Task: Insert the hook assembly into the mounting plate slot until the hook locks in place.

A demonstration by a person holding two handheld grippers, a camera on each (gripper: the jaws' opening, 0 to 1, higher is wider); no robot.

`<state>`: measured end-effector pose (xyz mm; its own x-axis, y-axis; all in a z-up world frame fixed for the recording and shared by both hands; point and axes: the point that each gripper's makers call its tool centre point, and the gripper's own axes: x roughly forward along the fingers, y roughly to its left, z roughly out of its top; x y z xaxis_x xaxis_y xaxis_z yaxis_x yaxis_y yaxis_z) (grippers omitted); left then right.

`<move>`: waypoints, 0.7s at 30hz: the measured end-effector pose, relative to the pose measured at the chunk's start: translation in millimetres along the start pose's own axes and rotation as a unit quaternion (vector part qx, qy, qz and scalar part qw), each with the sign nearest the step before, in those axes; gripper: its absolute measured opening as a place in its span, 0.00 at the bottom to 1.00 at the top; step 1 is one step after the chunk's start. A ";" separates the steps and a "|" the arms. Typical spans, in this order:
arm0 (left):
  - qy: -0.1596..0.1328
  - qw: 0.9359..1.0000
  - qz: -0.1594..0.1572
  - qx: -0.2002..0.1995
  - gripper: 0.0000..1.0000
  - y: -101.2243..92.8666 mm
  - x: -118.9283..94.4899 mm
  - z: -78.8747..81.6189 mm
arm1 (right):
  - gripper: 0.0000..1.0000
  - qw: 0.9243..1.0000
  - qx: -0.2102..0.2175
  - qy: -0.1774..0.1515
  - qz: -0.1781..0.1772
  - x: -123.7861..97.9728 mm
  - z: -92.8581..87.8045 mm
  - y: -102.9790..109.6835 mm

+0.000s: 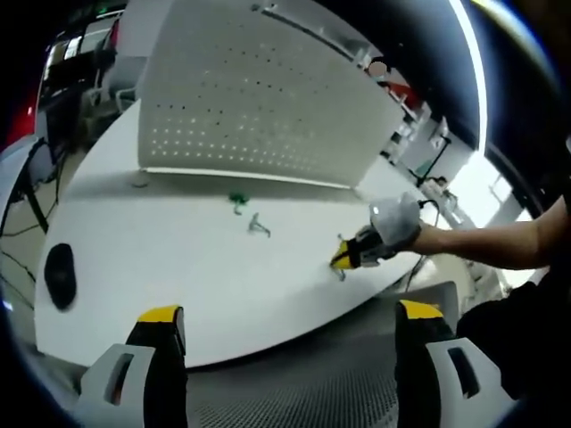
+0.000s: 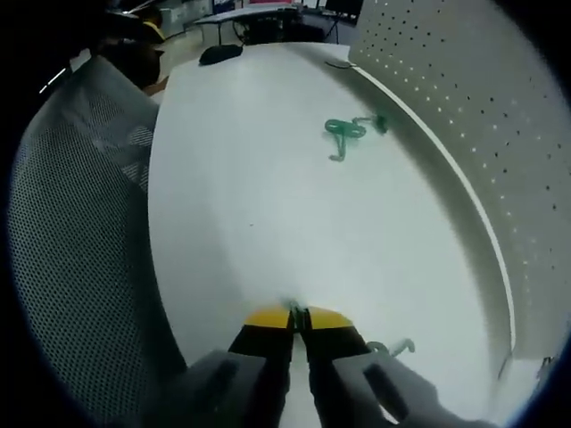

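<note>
1. While the left gripper (image 1: pixel 290 334) hangs spread wide over the worktop (image 1: pixel 178 267) edge, it holds nothing.
2. The right gripper (image 2: pixel 297 318) has its jaws pressed together low over the worktop, a hook (image 2: pixel 393 347) lying just beside it.
3. Green hooks (image 2: pixel 343 134) lie near the perforated mounting plate (image 2: pixel 464 98).

Scanning both views now, and no lettering, label, brand mark, number or sign comes through clearly enough to read anywhere, not on the perforated panel (image 1: pixel 268 98) up at twelve o'clock in the left gripper view, nor on the white table (image 2: pixel 268 205).
</note>
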<state>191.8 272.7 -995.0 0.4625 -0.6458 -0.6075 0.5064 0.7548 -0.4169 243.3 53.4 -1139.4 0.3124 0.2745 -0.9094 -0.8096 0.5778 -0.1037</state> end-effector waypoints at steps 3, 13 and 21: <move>0.001 1.000 0.000 0.002 0.99 -0.6 0.3 0.1 | 0.01 0.999 0.038 -0.023 -0.019 -0.9 4.5 -3.0; 0.003 1.000 -0.003 0.010 0.99 -3.2 4.1 6.7 | 0.01 0.973 0.170 -0.142 -0.060 -31.3 46.1 -25.1; 0.008 0.999 -0.009 0.034 0.97 -12.6 12.2 15.3 | 0.01 0.915 0.291 -0.276 -0.049 -81.8 105.4 -49.6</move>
<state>202.1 253.6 -986.8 0.4423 -0.6568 -0.6107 0.5629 0.7334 -0.3811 310.3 83.3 -1017.3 0.7028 0.4534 -0.5481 -0.4128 0.8875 0.2048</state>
